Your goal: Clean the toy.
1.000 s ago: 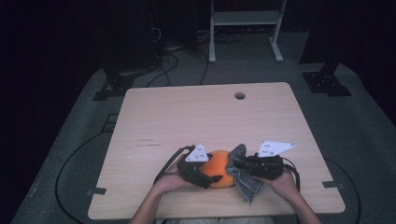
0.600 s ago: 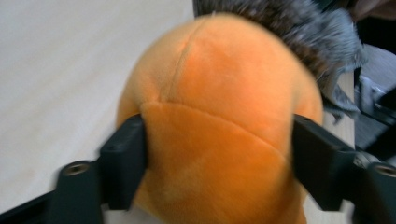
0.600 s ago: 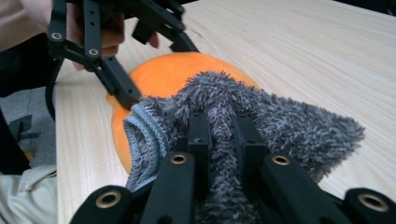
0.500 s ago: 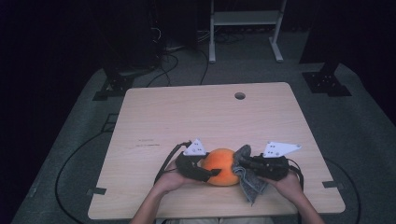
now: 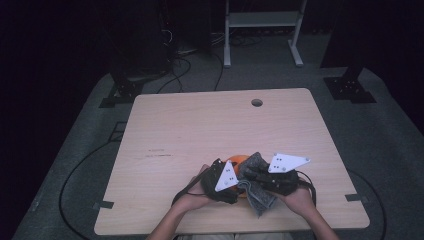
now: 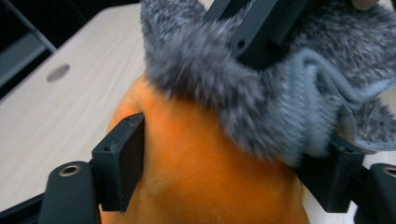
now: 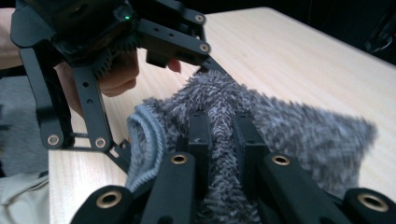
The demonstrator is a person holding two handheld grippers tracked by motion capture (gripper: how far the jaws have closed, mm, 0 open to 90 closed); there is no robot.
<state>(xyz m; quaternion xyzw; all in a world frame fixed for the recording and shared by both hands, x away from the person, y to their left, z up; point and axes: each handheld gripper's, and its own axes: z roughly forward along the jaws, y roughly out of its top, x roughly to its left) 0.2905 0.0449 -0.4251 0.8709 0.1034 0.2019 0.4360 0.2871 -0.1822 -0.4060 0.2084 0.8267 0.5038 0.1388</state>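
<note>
An orange ball rests near the table's front edge, half covered by a fuzzy grey knitted sock. My left gripper has the ball between its jaws. They have just been opening, but the left pad still lies on the orange skin and the right one on the sock's ribbed cuff. My right gripper comes in from the right, shut on a fold of the sock. It holds that fabric over the ball's top. In the right gripper view the jaws pinch the fuzzy fold.
The wooden table has a round cable hole at the back. Its front edge lies just below both hands. Cables and stand feet sit on the dark floor beyond the table.
Both grippers have drawn together over the ball. The grey sock has moved from the ball's right side up over its top, so much less orange shows in the high view.
</note>
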